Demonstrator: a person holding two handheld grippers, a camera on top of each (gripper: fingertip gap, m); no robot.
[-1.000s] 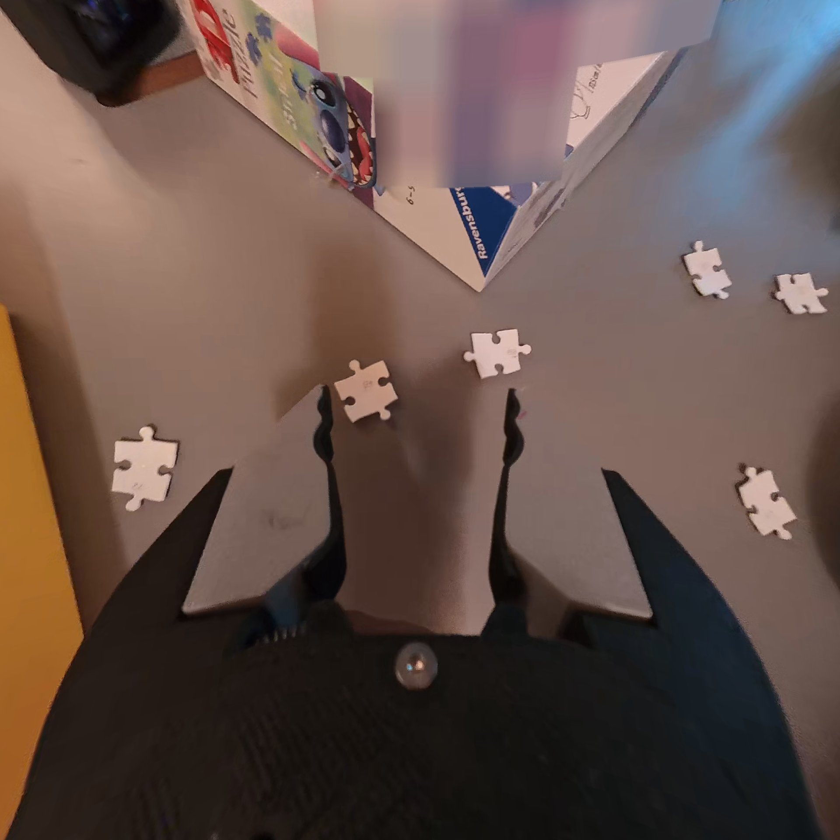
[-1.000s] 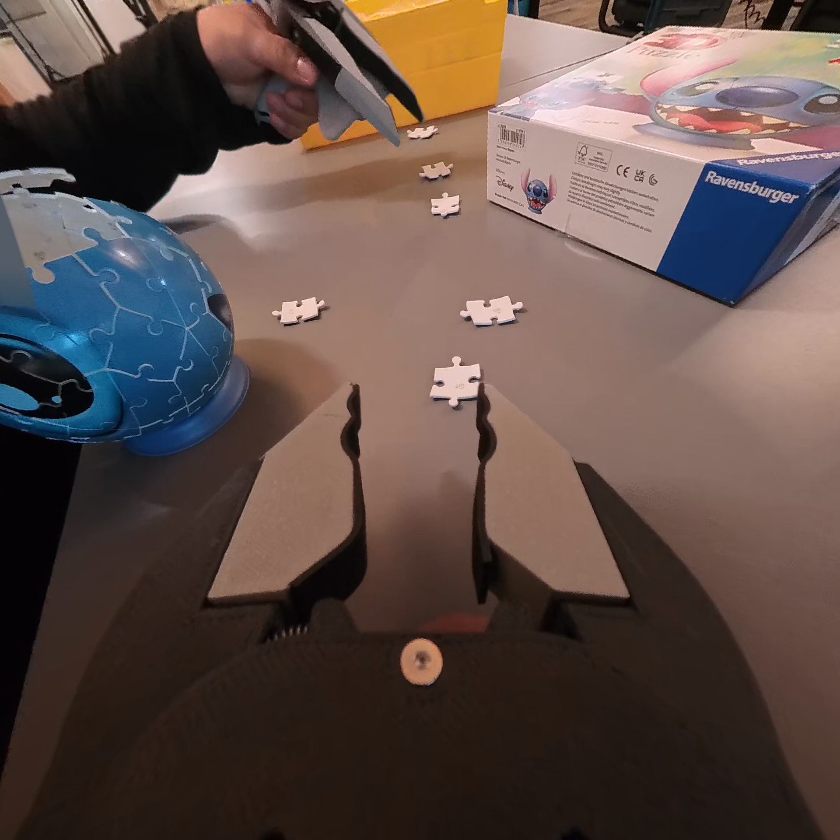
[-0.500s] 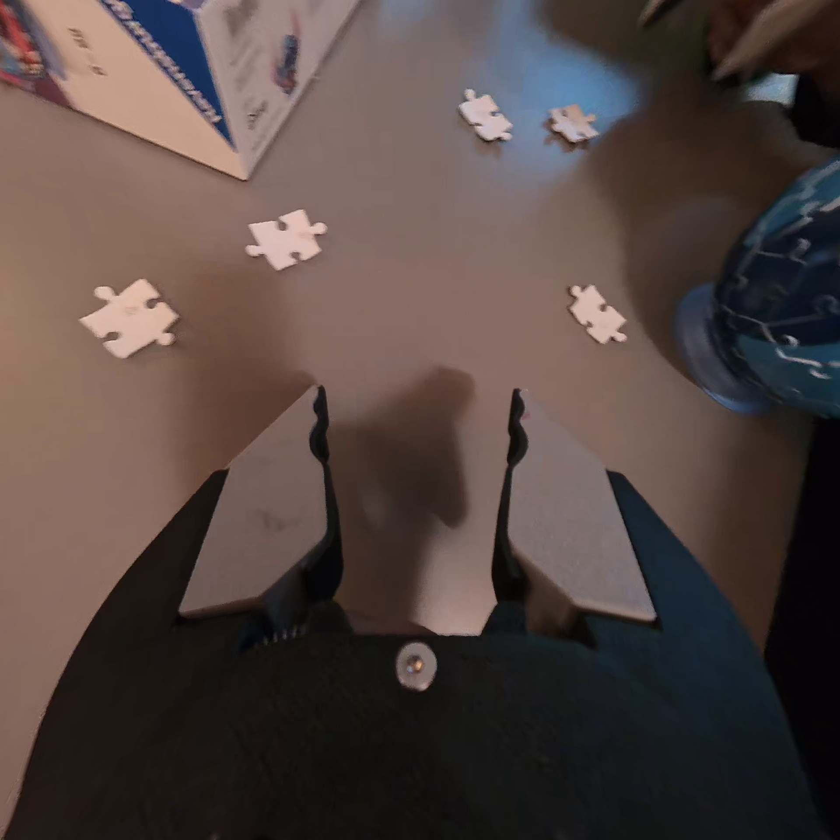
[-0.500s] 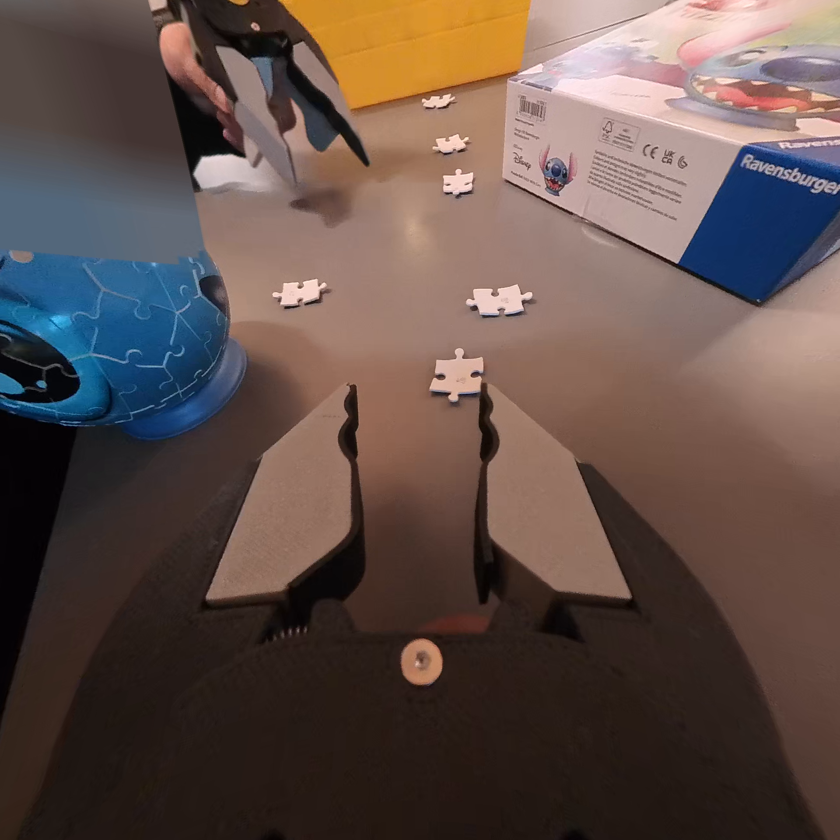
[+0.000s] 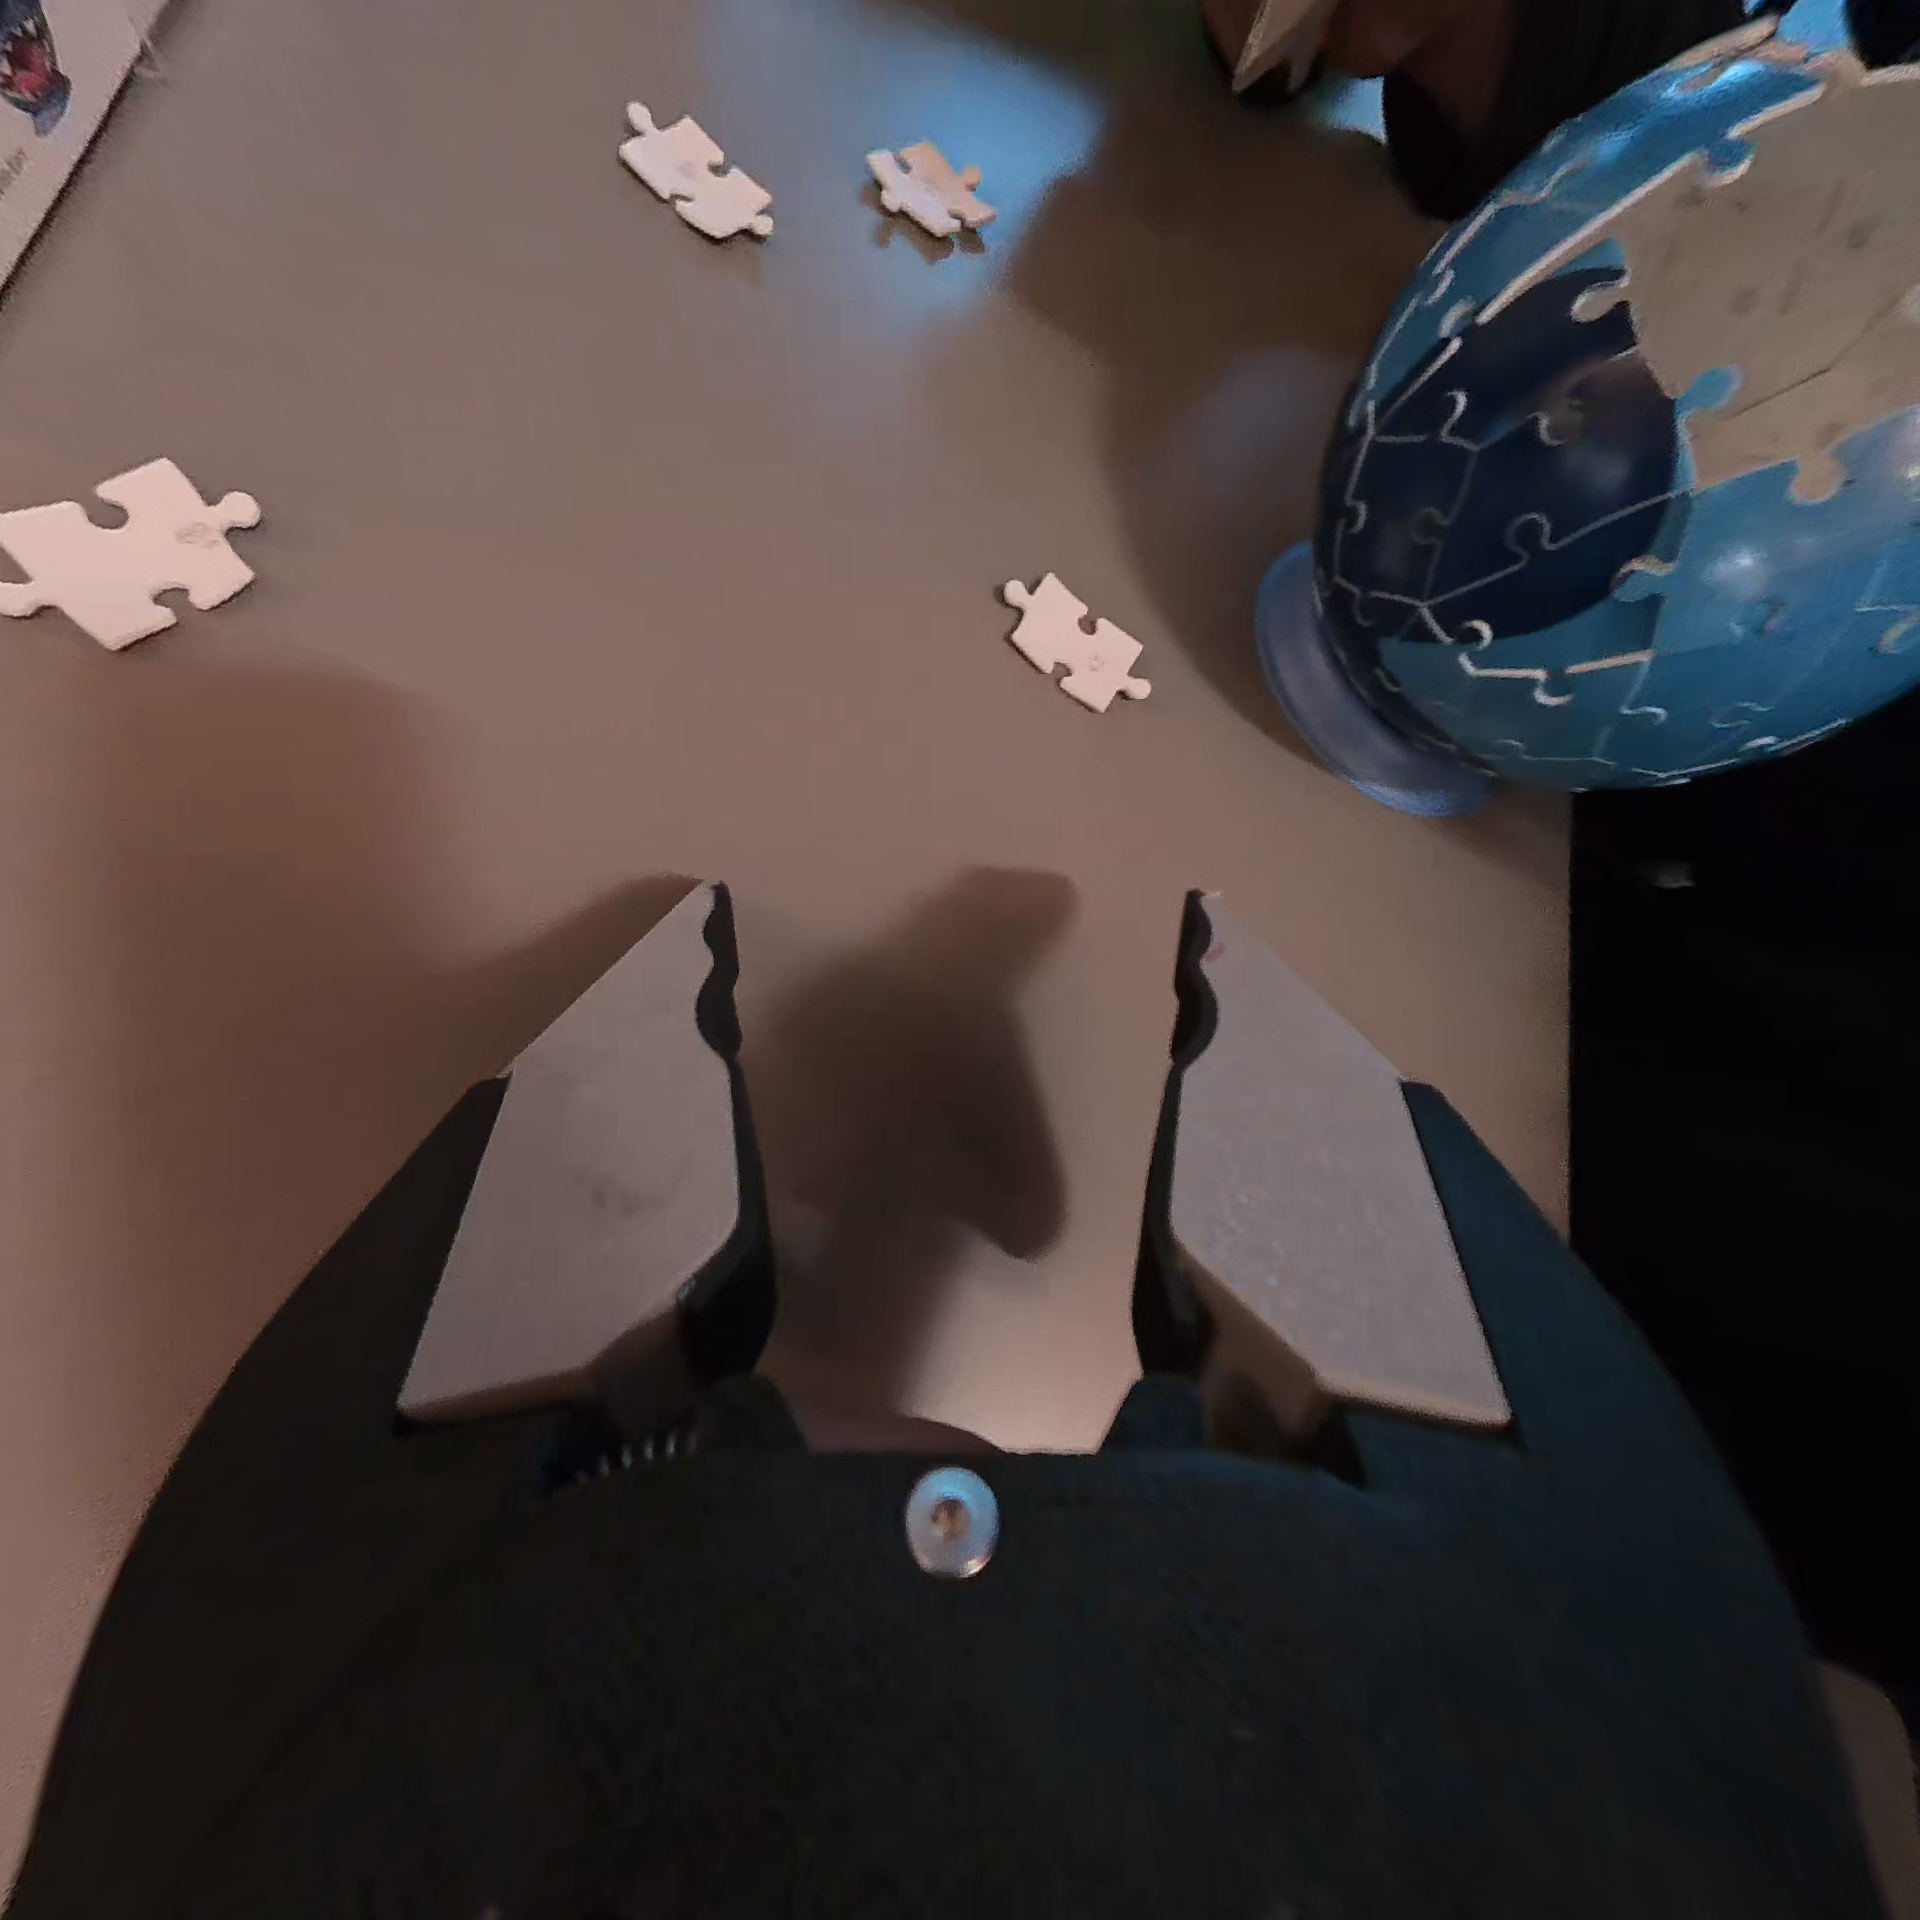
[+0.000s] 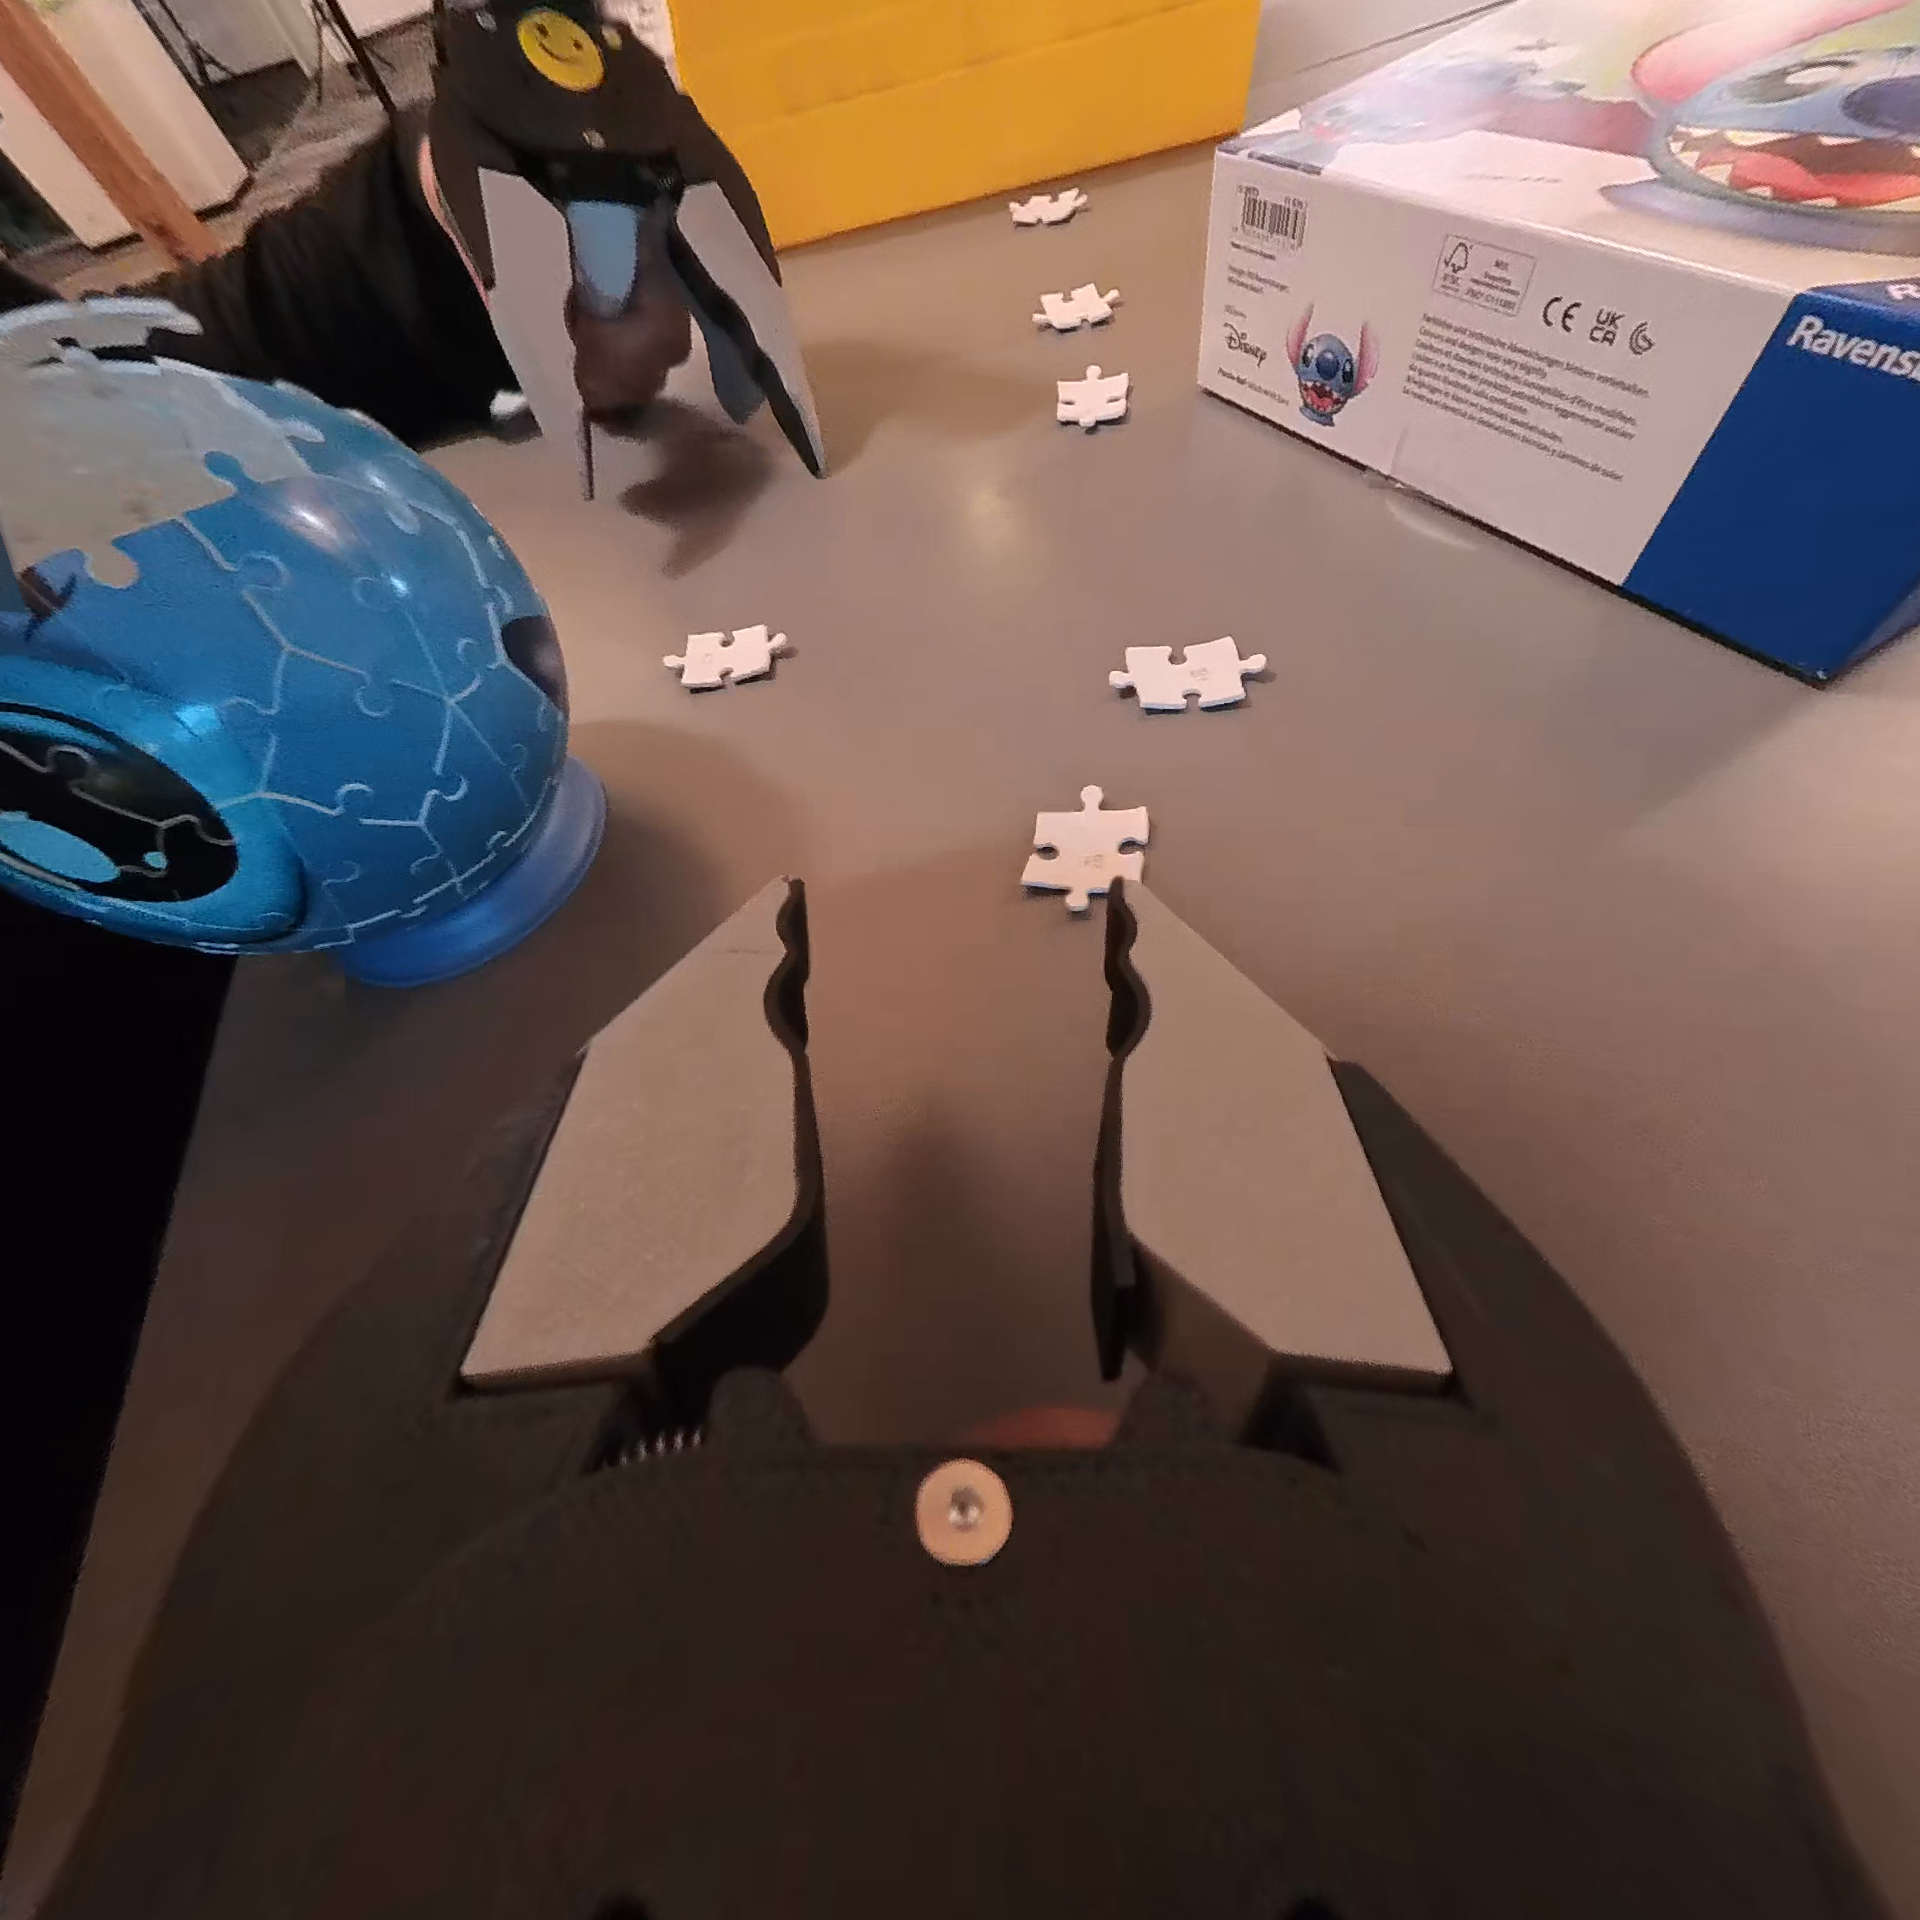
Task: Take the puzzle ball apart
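Your left gripper point(image 5: 951, 904) has swung back toward the puzzle ball point(image 5: 1621, 499); both grippers' fingers gape empty, right gripper point(image 6: 951, 894) beside it.

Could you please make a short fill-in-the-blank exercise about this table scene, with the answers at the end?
1. The puzzle ball is mostly ____ in colour.
2. The loose puzzle pieces lie with their ____ side up.
3. Both the left hand-held gripper and the right hand-held gripper are ____ and hold nothing.
4. Behind the farthest pieces stands a ____ bin.

Answers: blue; white; open; yellow
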